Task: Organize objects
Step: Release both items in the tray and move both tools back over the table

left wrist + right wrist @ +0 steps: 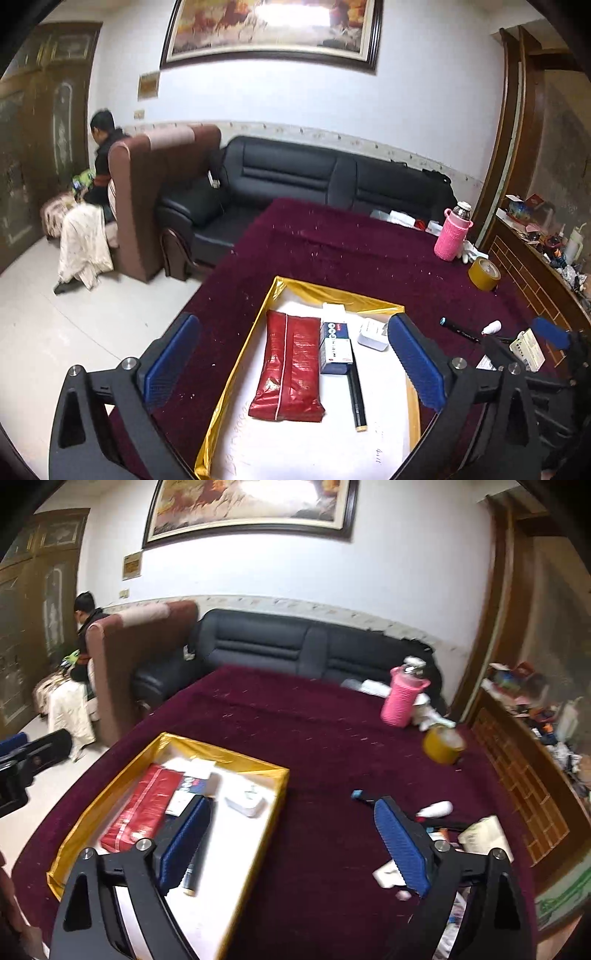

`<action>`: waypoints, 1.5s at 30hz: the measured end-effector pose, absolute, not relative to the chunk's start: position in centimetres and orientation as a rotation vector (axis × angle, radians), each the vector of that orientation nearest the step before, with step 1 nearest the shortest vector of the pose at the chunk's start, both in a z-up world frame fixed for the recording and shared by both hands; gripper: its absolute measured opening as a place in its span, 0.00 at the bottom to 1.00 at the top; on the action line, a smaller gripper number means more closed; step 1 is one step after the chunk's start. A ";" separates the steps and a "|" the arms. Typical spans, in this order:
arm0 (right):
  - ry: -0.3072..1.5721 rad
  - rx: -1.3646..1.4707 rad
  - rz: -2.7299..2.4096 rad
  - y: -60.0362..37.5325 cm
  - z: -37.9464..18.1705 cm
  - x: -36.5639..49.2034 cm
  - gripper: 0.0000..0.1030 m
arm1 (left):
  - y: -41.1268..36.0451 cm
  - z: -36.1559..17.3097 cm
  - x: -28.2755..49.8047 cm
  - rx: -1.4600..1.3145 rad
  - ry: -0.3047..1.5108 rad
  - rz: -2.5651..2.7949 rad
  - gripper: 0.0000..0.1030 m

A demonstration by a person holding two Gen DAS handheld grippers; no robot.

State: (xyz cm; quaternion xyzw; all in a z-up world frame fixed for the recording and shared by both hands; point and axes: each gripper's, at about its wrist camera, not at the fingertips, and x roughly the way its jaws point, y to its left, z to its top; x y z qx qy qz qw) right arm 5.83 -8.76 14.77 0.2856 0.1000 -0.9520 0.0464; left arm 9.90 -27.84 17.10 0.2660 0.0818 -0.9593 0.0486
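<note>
A gold-rimmed tray with a white floor lies on the maroon tablecloth. In it are a red pouch, a blue-and-white box, a black pen and a white charger. My left gripper hangs open above the tray with nothing between its pads. My right gripper is open too, straddling the tray's right rim, and holds nothing. To the right of the tray lie a black marker, a small white bottle and a beige box.
A pink bottle and a yellow tape roll stand at the table's far right. Behind are a black sofa and a brown armchair with a seated person. A cluttered wooden shelf borders the right side.
</note>
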 end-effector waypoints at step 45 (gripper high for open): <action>0.083 0.900 -3.259 14.8 13.3 9.8 0.99 | -0.8 14.0 7.9 1.064 -0.331 -3.085 0.99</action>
